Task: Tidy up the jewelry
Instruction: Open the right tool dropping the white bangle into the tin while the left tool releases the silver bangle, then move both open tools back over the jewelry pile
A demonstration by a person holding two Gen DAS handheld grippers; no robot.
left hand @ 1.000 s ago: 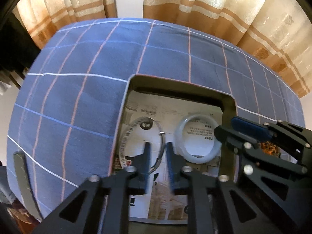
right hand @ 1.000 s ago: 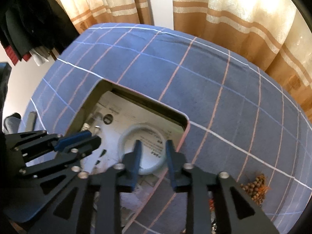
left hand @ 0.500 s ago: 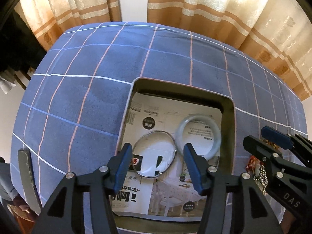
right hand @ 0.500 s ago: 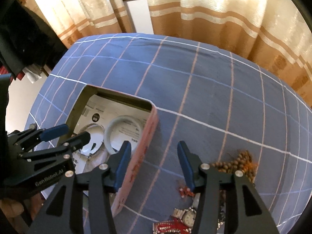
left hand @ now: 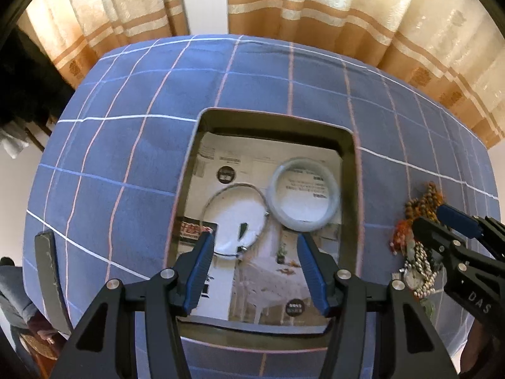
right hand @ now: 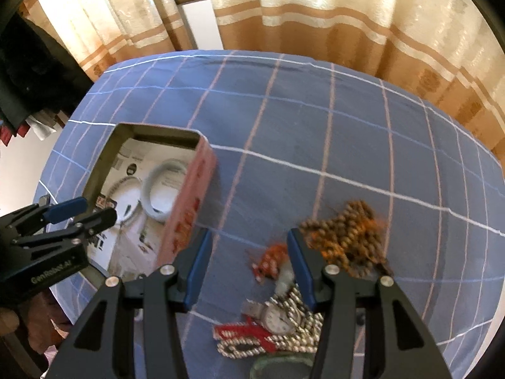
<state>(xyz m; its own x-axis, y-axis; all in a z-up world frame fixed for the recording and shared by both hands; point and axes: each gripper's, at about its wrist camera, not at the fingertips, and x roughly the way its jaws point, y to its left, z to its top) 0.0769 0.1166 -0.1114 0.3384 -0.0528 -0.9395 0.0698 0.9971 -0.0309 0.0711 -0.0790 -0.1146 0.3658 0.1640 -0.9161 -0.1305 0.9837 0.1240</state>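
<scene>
Pale jade-green and thin silver: two bangles already lie in the box, the jade bangle at centre right of the left wrist view and the wire bangle touching it on its left, both flat on the printed paper lining.

The rest of the jewelry is a loose heap on the checked blue tabletop, just outside the box's pink wall. In the right wrist view a wristwatch with a beaded metal band sits at bottom centre, a red strap just left of it, a small orange-red piece above, and a brown bead string at centre right.

The right tongs hang over this heap, parted with nothing between them, having just been opening; the small orange-red piece shows in the gap and the bead string is just beyond the right-hand finger. The left tongs stand parted too, also just opened, empty above the box lining, with the wire bangle's lower edge near the left-hand finger.

The step in hand looks like picking the next piece. It would go best by choosing one item at the heap's edge, coming down to straddle it squarely, and closing on a firm part, since the chains appear to overlap and may drag neighbours along.
</scene>
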